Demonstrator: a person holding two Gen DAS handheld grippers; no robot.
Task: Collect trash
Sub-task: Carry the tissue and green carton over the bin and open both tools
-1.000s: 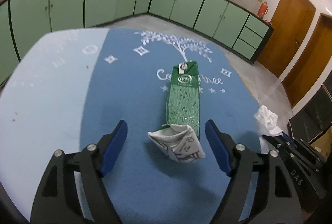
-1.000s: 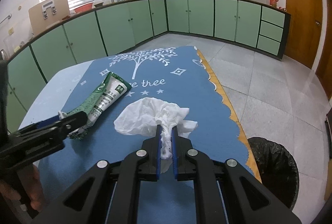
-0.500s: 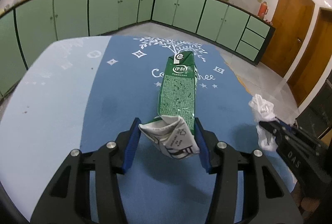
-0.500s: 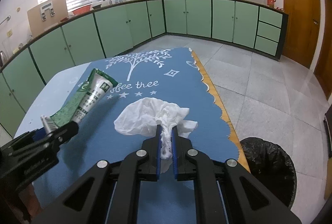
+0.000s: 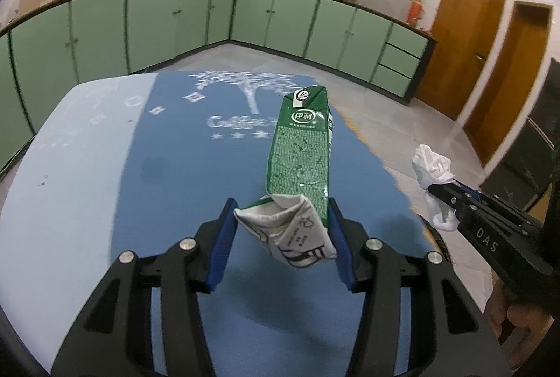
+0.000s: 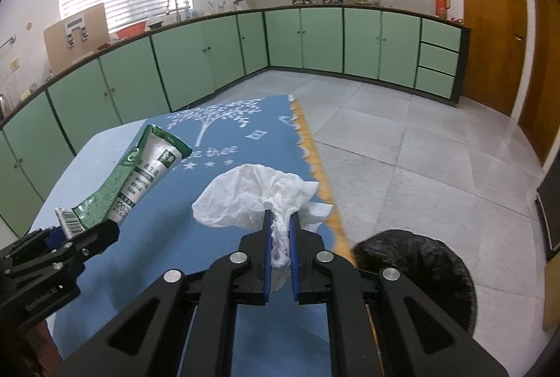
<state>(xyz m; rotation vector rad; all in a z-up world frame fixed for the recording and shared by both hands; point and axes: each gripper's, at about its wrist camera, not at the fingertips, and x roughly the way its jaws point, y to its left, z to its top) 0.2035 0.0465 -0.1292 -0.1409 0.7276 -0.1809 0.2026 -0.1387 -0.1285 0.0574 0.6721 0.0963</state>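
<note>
Nearest the left wrist camera, the left tool (image 5: 281, 230) is clamped on the crumpled white base of a green milk carton (image 5: 301, 160), its blue pads pressed against both sides. The carton is held clear of the desk (image 5: 70, 188), its gabled top pointing away over the blue tablecloth (image 5: 175, 237) with the white tree print. The jaws have just been closing, and the carton is now gripped between them.

In the right wrist view, the right tool (image 6: 280, 230) is seen nearly closed, pinching a crumpled white tissue (image 6: 252, 195) whose loose bulk fans out beyond the fingertips. The tissue is carried above the tablecloth's scalloped yellow edge. Just beyond and below that edge, a bin lined with a black bag (image 6: 420, 268) is seen on the tiled floor, to the right of the tool.

Farther off, green cabinets (image 6: 315, 37) are ranged along the walls, with a sink tap (image 6: 173, 4) under the blinds and wooden doors (image 6: 490, 27) at the right.
</note>
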